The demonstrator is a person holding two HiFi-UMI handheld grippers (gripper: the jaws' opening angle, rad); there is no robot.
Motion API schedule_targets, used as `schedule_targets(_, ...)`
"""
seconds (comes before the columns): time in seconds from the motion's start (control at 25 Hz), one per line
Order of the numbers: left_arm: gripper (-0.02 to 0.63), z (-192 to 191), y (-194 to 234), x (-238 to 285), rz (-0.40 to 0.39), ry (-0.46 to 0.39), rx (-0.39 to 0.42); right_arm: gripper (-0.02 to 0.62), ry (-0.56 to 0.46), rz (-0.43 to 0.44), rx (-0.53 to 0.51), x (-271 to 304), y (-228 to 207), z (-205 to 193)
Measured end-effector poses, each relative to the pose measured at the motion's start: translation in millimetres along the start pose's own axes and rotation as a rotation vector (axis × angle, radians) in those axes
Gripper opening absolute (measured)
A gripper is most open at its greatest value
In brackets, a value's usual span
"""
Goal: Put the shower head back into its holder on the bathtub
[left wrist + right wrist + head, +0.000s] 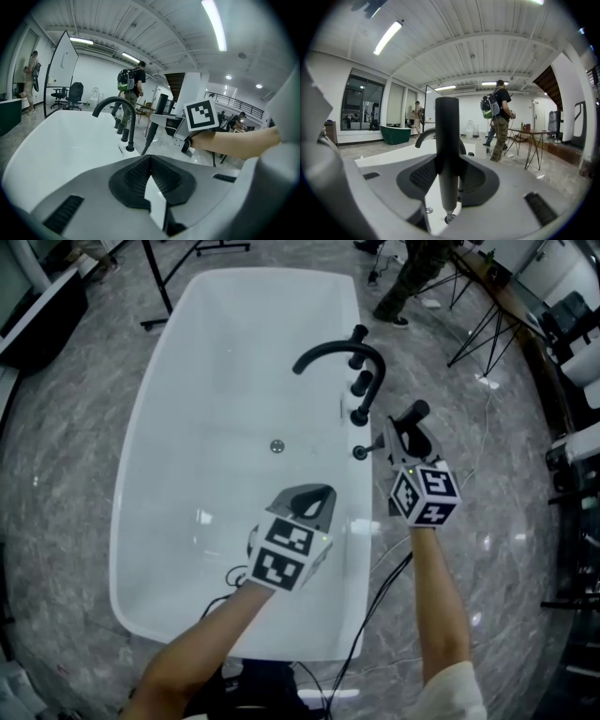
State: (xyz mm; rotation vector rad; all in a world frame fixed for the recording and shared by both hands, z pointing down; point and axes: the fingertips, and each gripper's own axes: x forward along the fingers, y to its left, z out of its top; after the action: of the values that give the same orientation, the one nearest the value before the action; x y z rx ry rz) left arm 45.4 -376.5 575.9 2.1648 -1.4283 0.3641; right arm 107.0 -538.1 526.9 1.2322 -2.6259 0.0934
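A white bathtub [159, 437] carries a black arched faucet [337, 354] and black knobs [359, 414] on its right rim. My right gripper [403, 439] is by that rim, shut on the black shower head [414, 416]. In the right gripper view the shower head [446, 140] stands upright between the pads, its narrow lower end at a small round opening [449, 219] in the white rim. A small black fitting [360, 453] sits on the rim just left of this gripper. My left gripper [322, 495] hovers over the tub's near right side, its jaws [150, 159] shut and empty.
The faucet [115, 105] rises ahead of the left gripper, with the right arm [234, 140] to its right. Black cables [380, 587] trail over the marble floor by the tub's near end. A person [499, 119] and a folding table [532, 133] stand beyond the tub.
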Motion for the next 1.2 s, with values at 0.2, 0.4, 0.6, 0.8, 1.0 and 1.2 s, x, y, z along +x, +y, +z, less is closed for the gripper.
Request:
schedule_targets(0.2,0.008,-7,5,11,0.001,0.009,0.000,0.146,0.023,0.003,0.012,12,-3,-24)
schedule_targets(0.4,0.008,-14,8,23,0.002,0.015,-0.010,0.146,0.046,0.005,0.026,20,-7,-46)
schedule_targets(0.6,0.008,-23,9,32,-0.008,0.029,-0.005,0.146,0.059,0.008,0.037,29,-9,-64)
schedule_targets(0.8,0.007,-40,16,38,0.002,0.050,-0.024,0.146,0.071,0.011,0.051,39,-9,-84)
schedule_targets(1.0,0.008,-55,22,41,0.014,0.065,-0.039,0.146,0.075,-0.001,0.065,46,-12,-101)
schedule_targets(1.2,0.008,-61,24,41,0.027,0.080,-0.048,0.146,0.075,0.001,0.066,48,-11,-109)
